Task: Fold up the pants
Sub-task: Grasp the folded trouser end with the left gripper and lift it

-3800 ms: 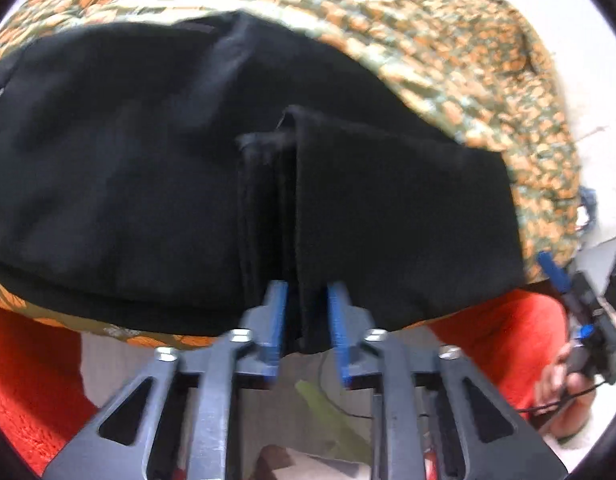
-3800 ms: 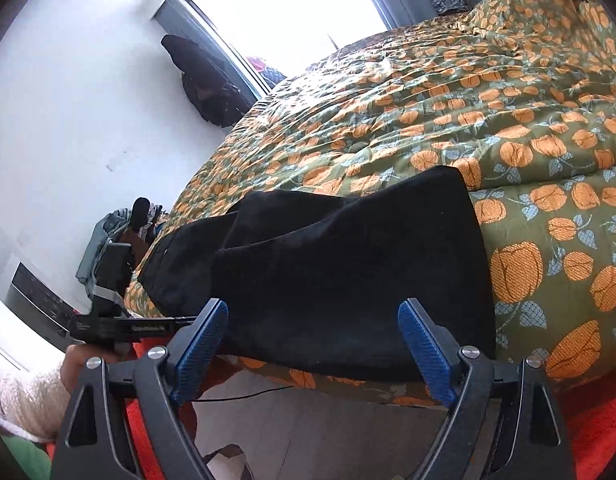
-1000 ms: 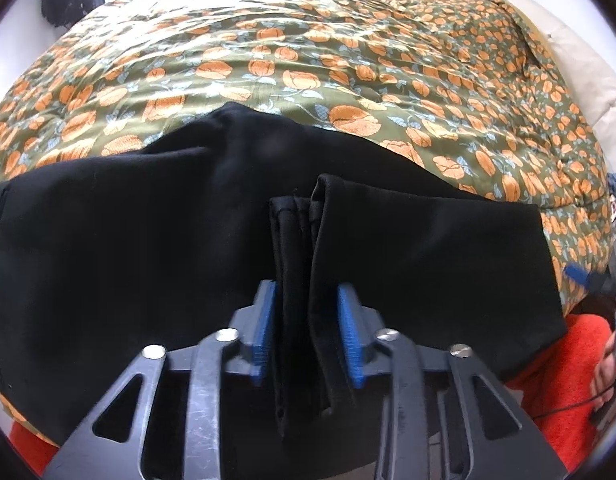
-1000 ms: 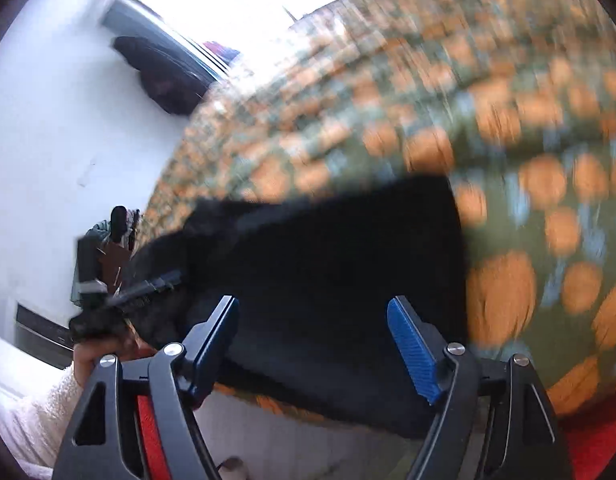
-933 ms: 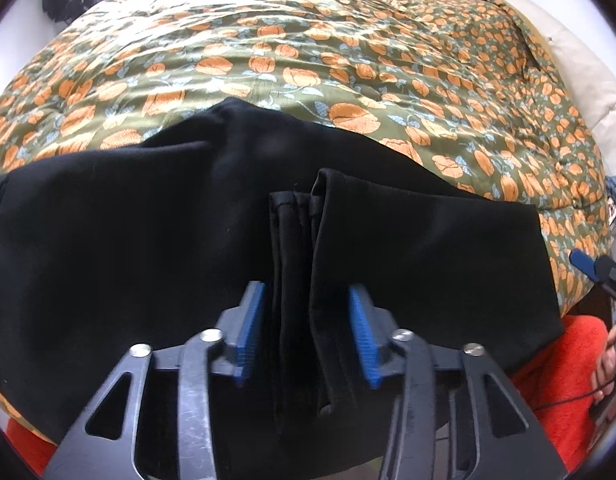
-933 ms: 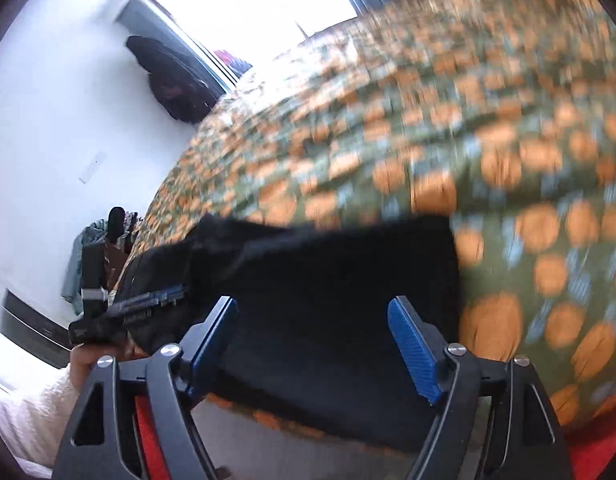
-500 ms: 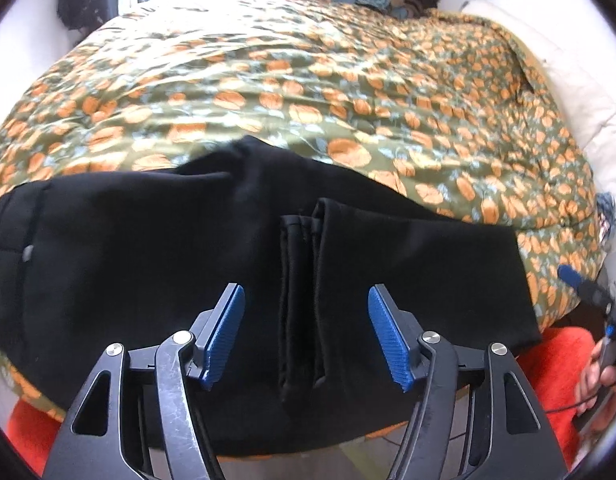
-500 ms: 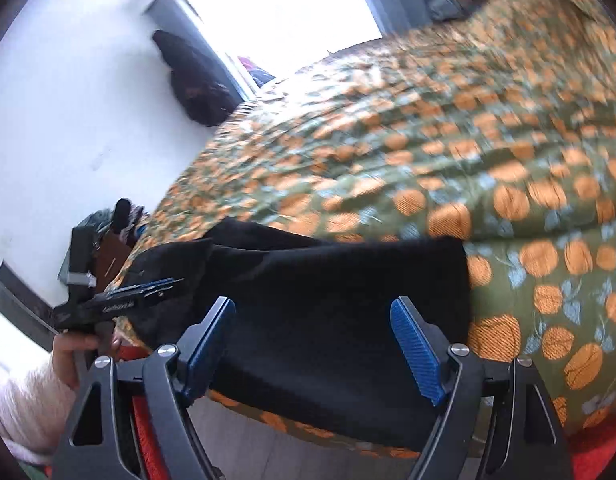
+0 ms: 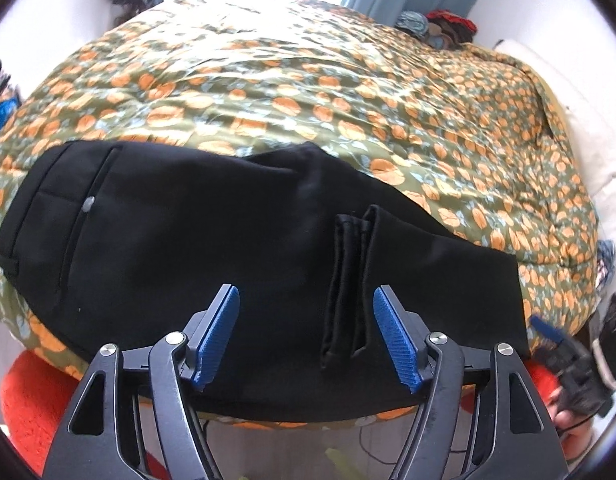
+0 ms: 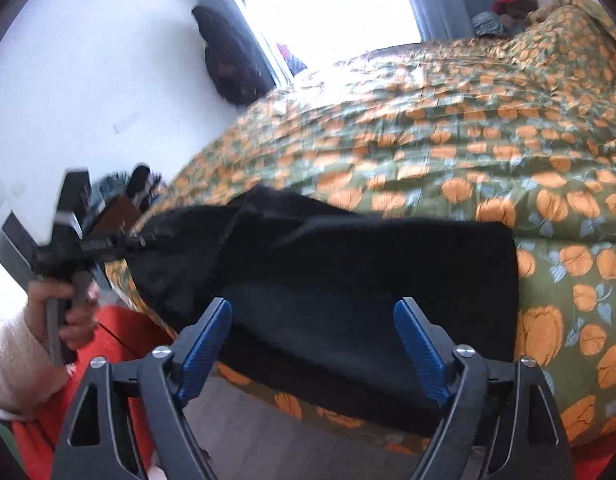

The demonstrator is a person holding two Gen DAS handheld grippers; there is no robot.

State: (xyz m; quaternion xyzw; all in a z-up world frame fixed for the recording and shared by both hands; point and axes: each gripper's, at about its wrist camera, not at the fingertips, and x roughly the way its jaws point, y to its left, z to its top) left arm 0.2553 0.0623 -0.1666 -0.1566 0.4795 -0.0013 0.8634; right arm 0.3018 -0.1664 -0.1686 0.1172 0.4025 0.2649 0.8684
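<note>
Pants (image 9: 211, 240) beyond left gripper (image 9: 305, 336), unheld

Bright window (image 10: 328, 4), white walls (image 10: 87, 80), orange-flowered bedspread (image 9: 308, 92).

The near edge of the pants (image 9: 211, 240) is hidden behind the gripper arms. The left hand (image 10: 65, 308) and the bedspread (image 10: 448, 128) are pretty smeared by motion blur.
</note>
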